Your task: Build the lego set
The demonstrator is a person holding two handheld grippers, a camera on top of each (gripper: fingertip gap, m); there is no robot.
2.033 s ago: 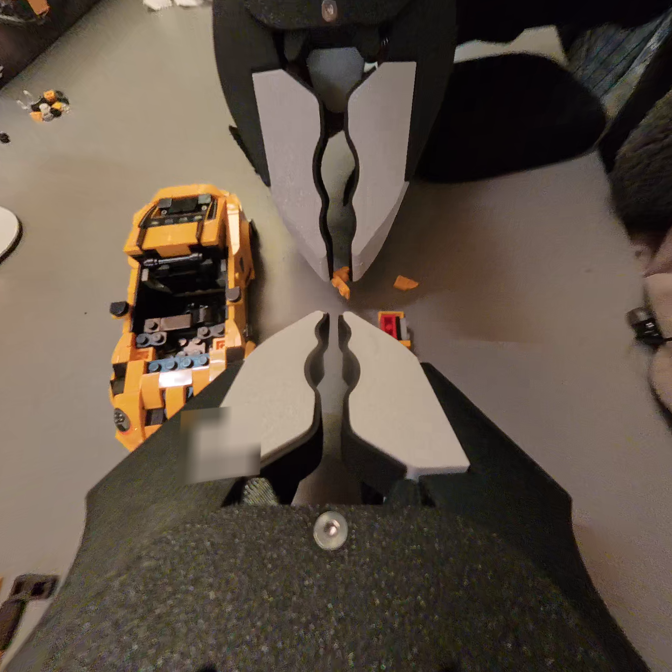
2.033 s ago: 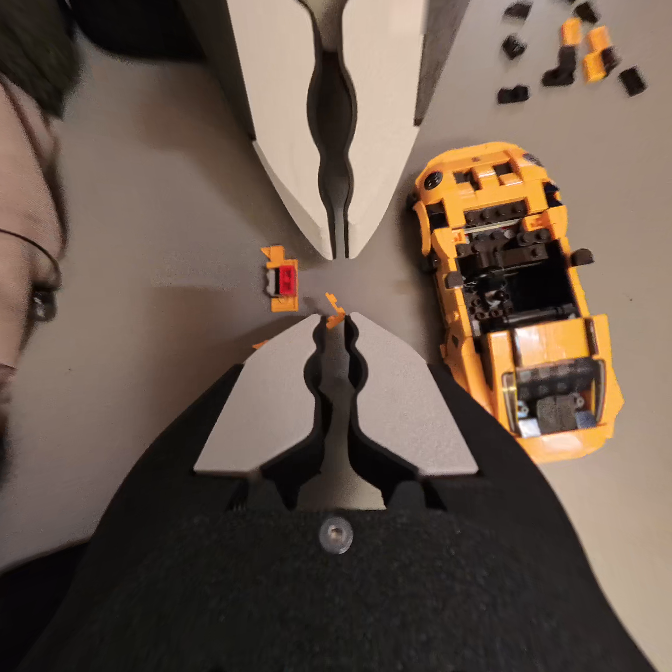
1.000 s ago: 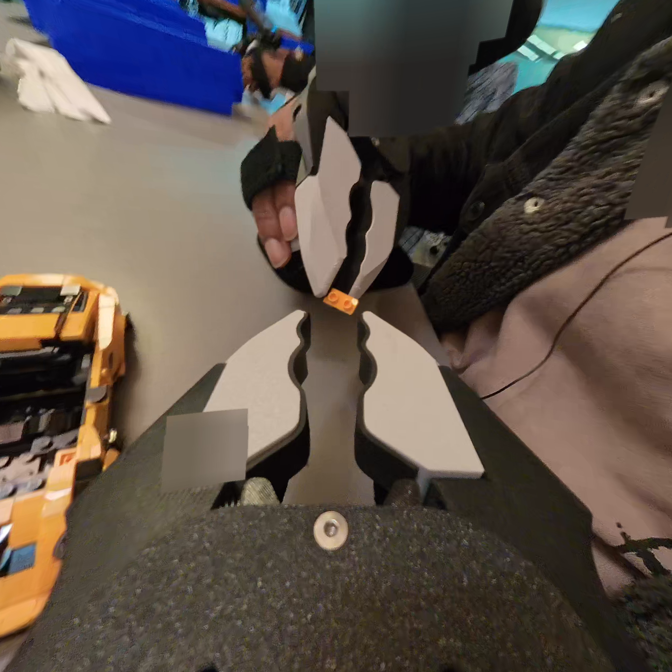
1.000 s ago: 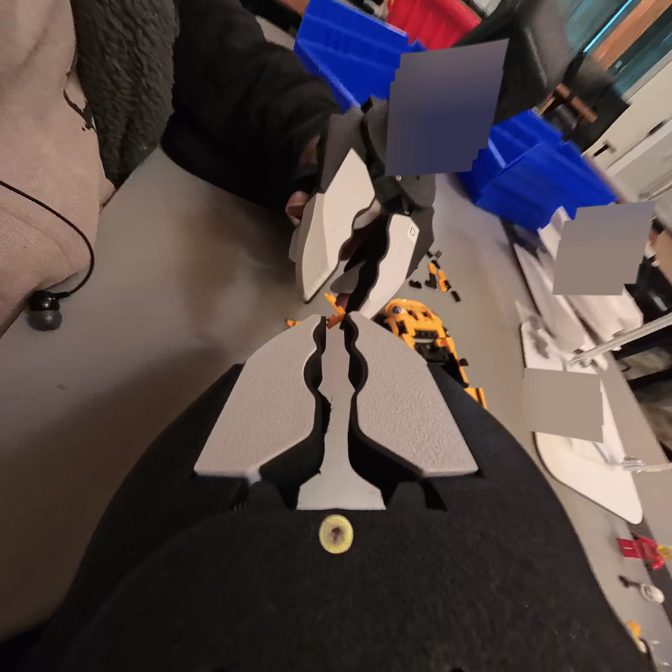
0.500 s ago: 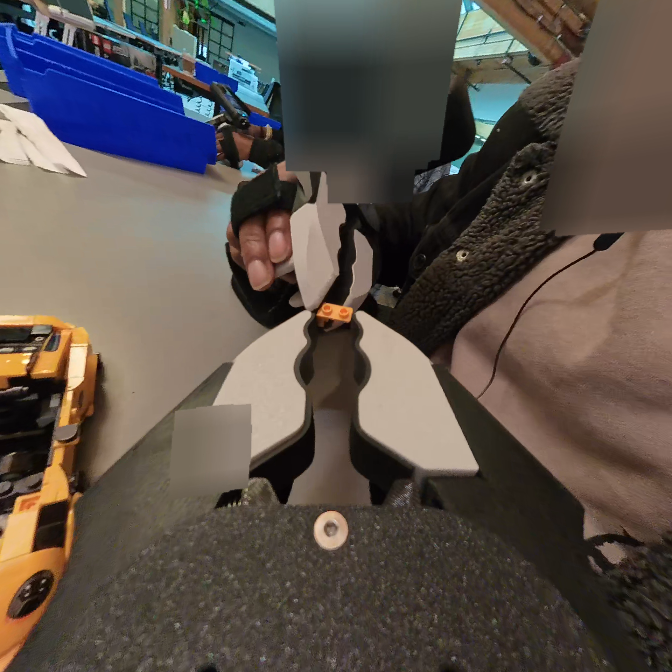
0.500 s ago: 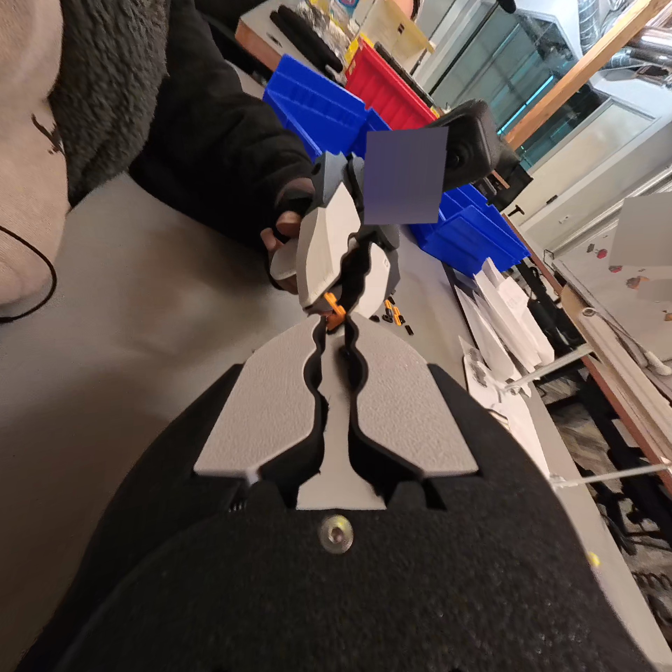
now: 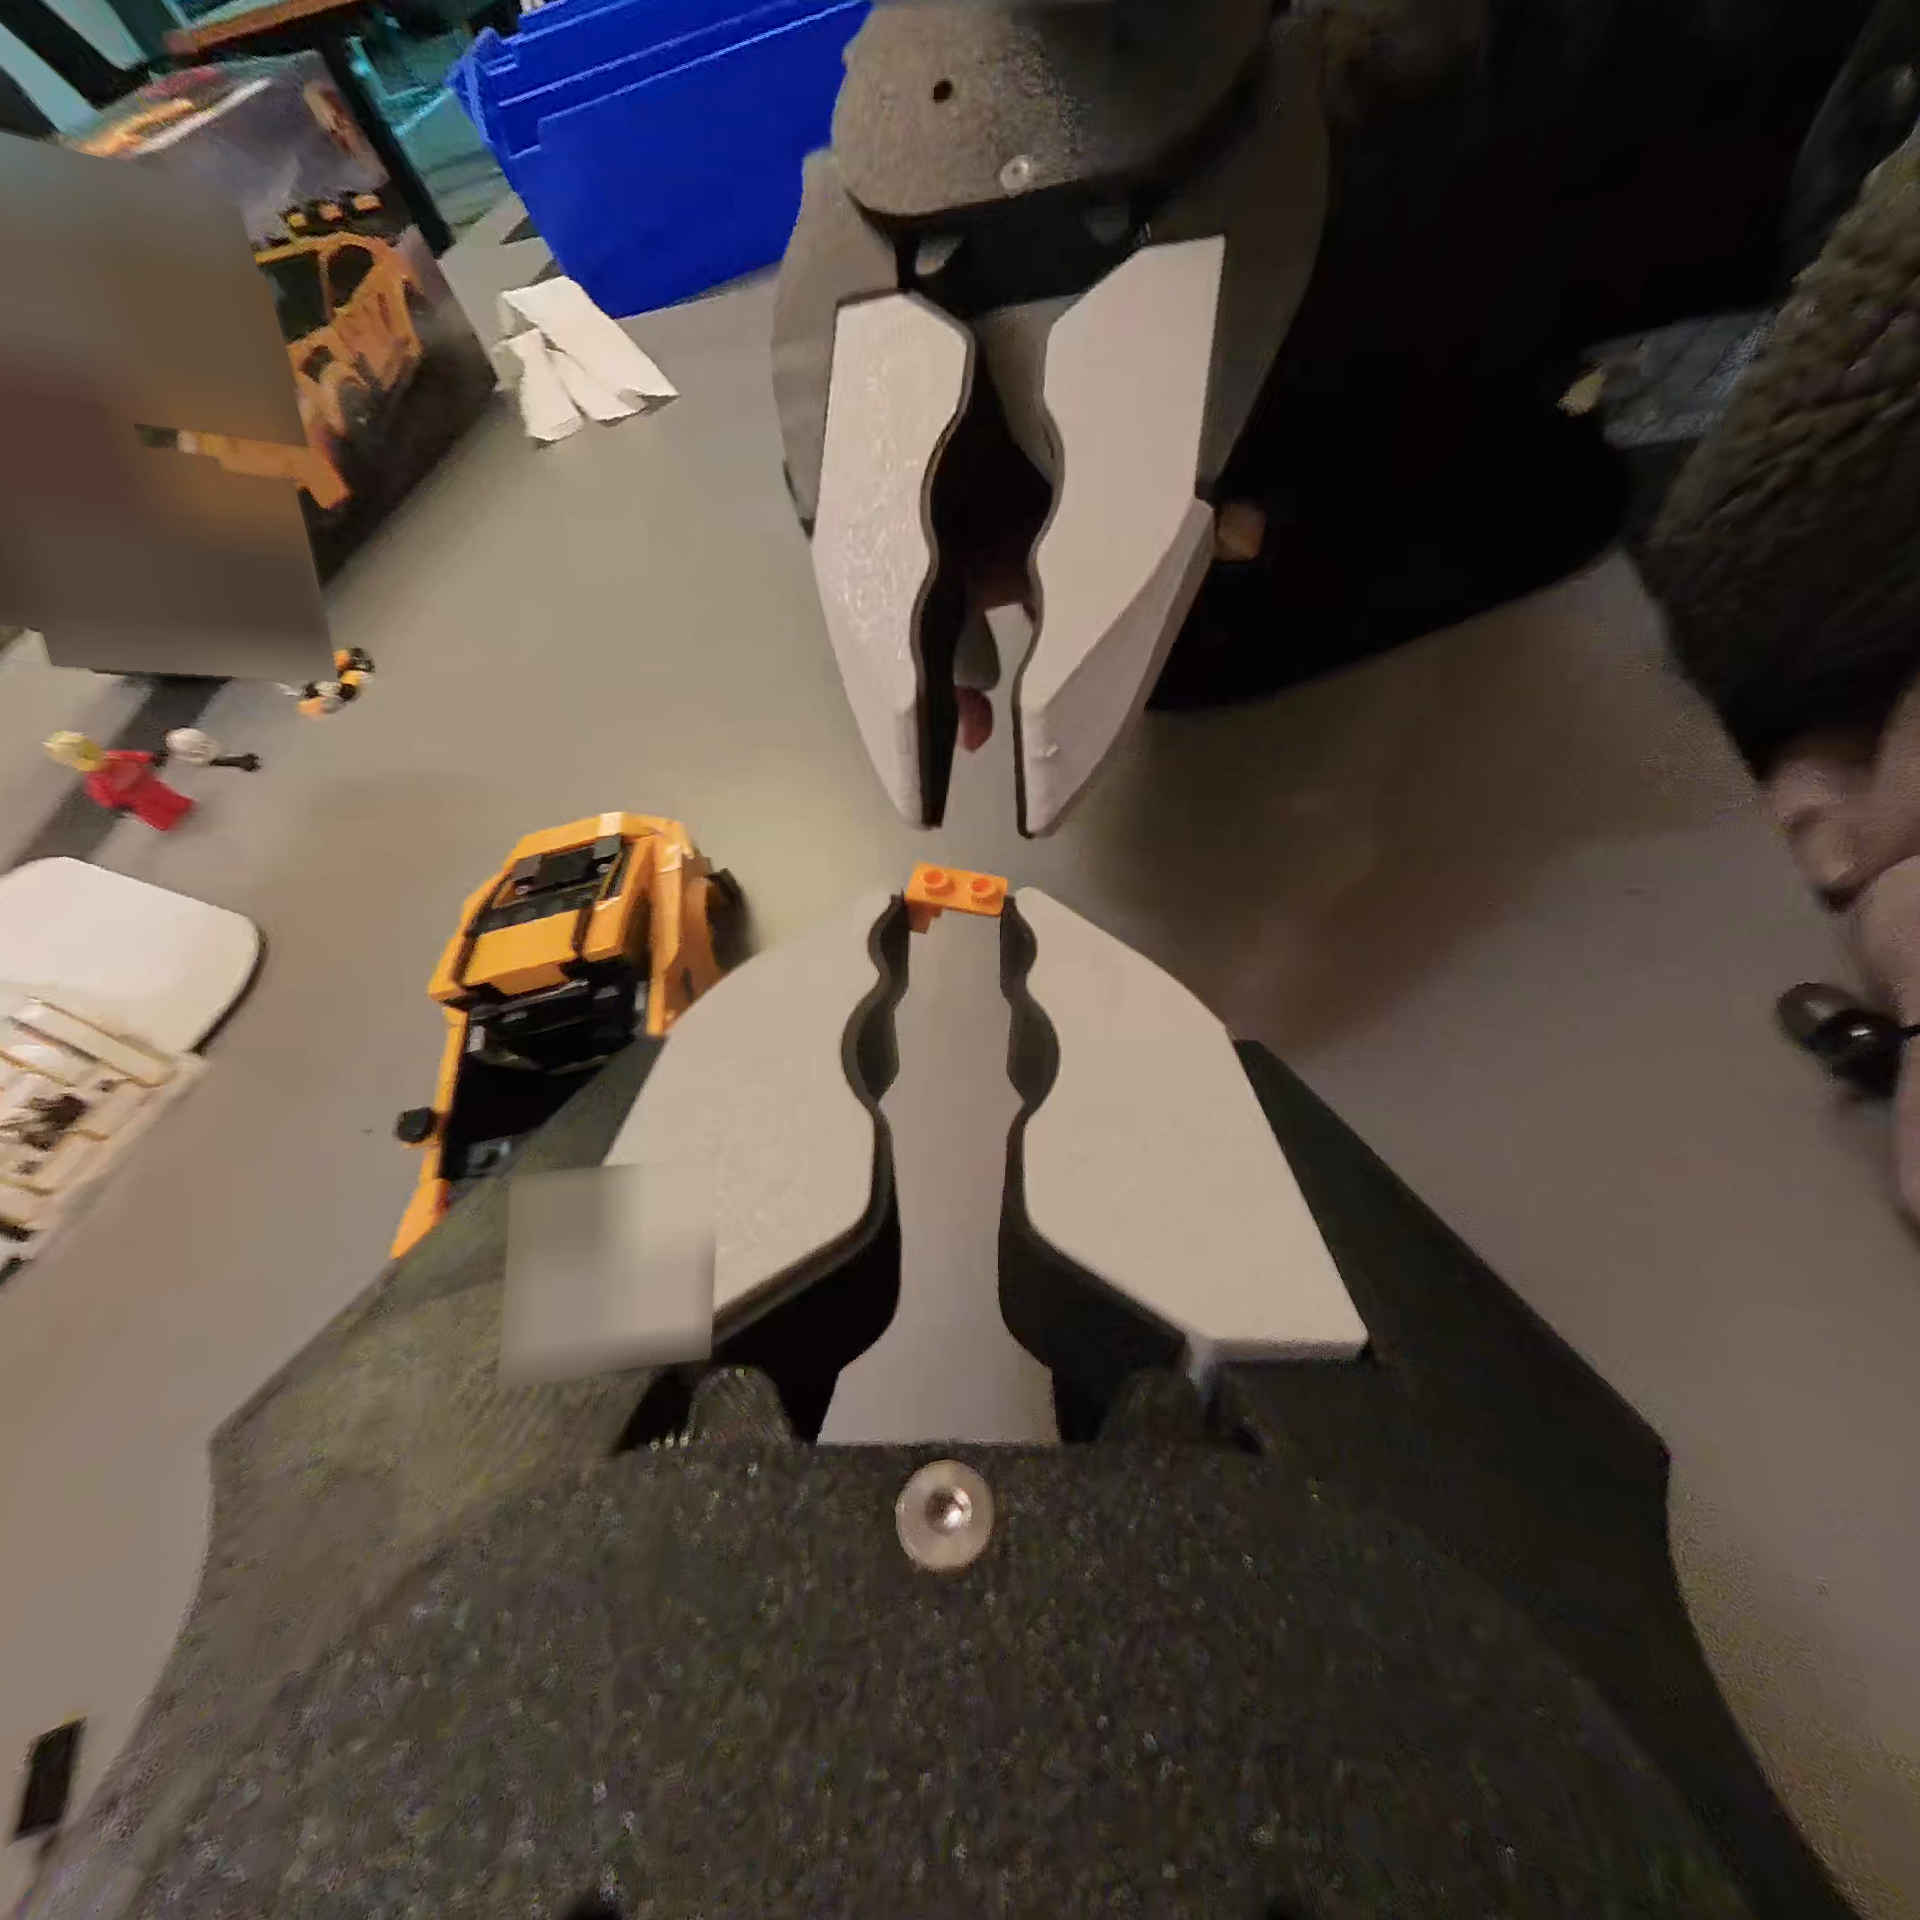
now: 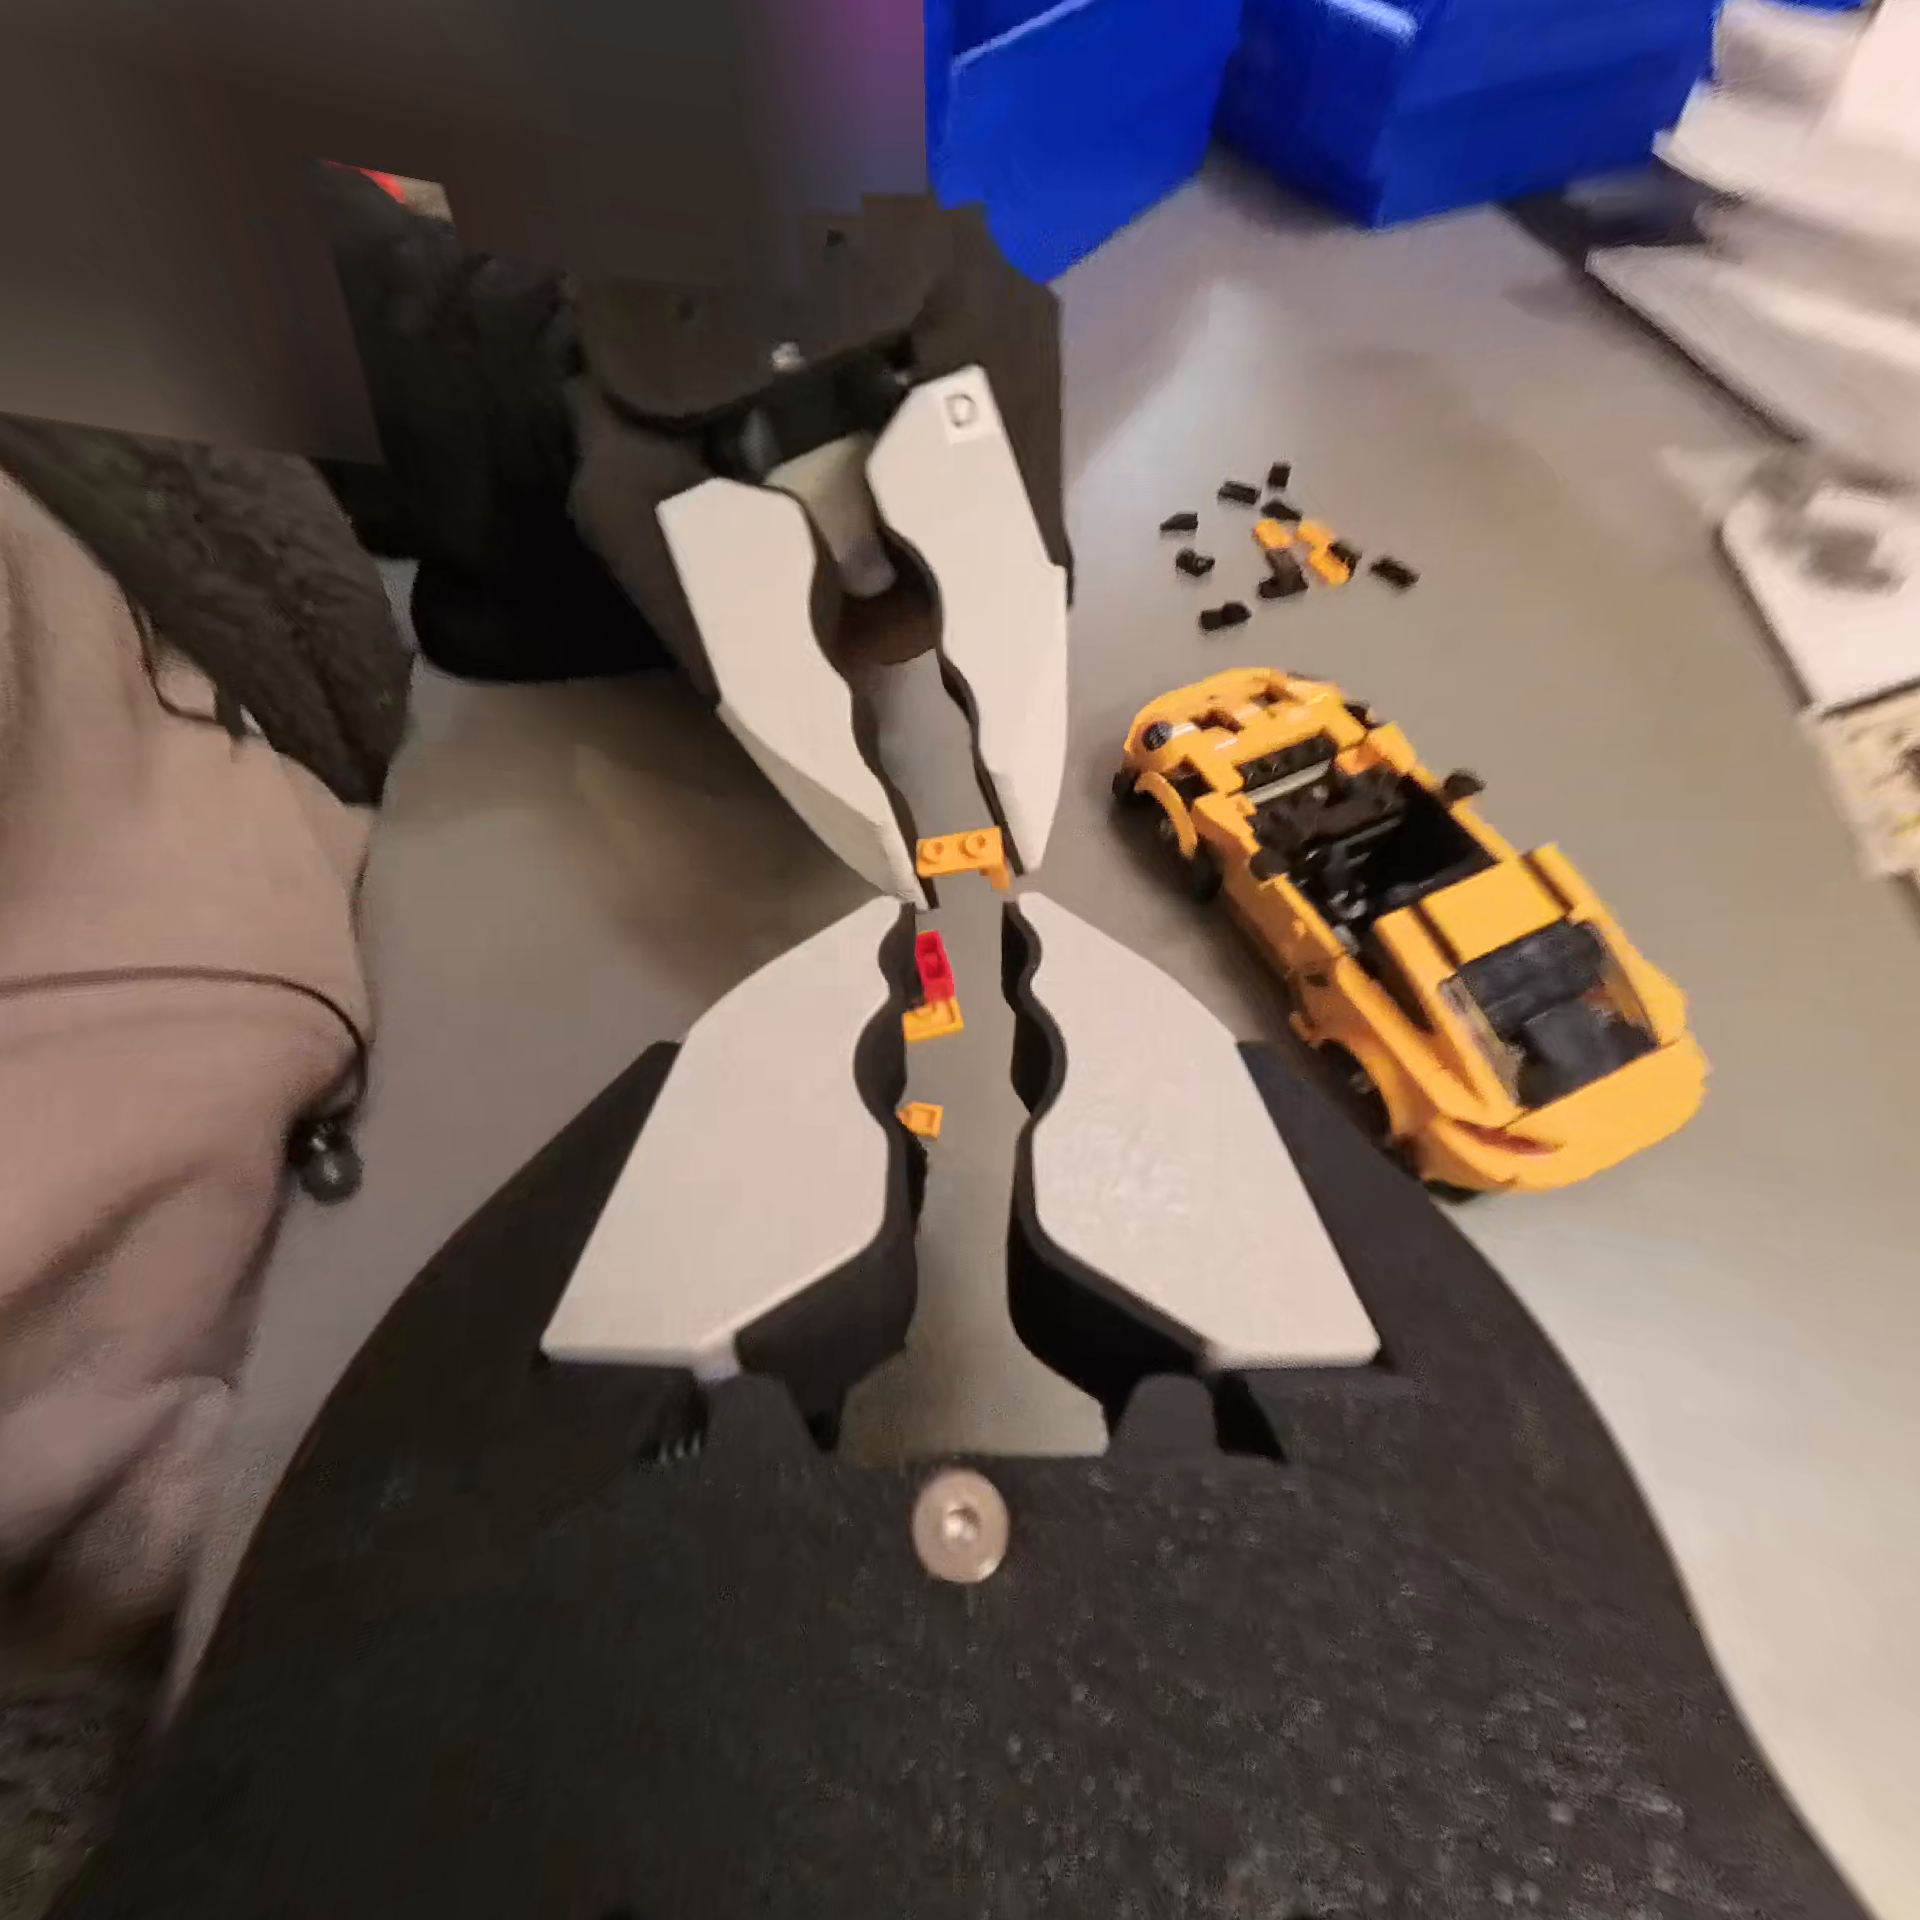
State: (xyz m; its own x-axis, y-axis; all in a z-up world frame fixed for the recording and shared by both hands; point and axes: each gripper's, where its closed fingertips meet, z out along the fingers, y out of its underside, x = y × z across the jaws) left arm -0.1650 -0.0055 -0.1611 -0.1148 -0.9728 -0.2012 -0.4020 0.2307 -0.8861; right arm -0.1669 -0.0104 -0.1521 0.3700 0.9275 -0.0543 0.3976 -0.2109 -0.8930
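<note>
My left gripper (image 7: 956, 906) is shut on a small orange two-stud plate (image 7: 956, 891), held by its ends above the grey table. My right gripper (image 7: 977, 821) faces it tip to tip, a short gap away, with its jaws open and empty. In the right wrist view my right gripper (image 8: 961, 909) is open, and the left gripper (image 8: 966, 873) holds the orange plate (image 8: 961, 854) just beyond it. The partly built orange car (image 7: 561, 956) stands to the left of the left gripper; it also shows in the right wrist view (image 8: 1403, 935).
A small red and orange piece (image 8: 935, 987) and an orange bit (image 8: 920, 1119) lie on the table under the right gripper. Loose black and orange pieces (image 8: 1283, 551) lie beyond the car. Blue bins (image 7: 665, 135), the set's box (image 7: 353, 312), a red minifigure (image 7: 125, 779) and a white tray (image 7: 104, 956) stand farther off. My left tips are roughly 7 cm from the orange bit (image 8: 920, 1119).
The orange plate passed from my right gripper to my left. The right gripper opened and drew back a little. Both grippers tilted back down toward the table.
</note>
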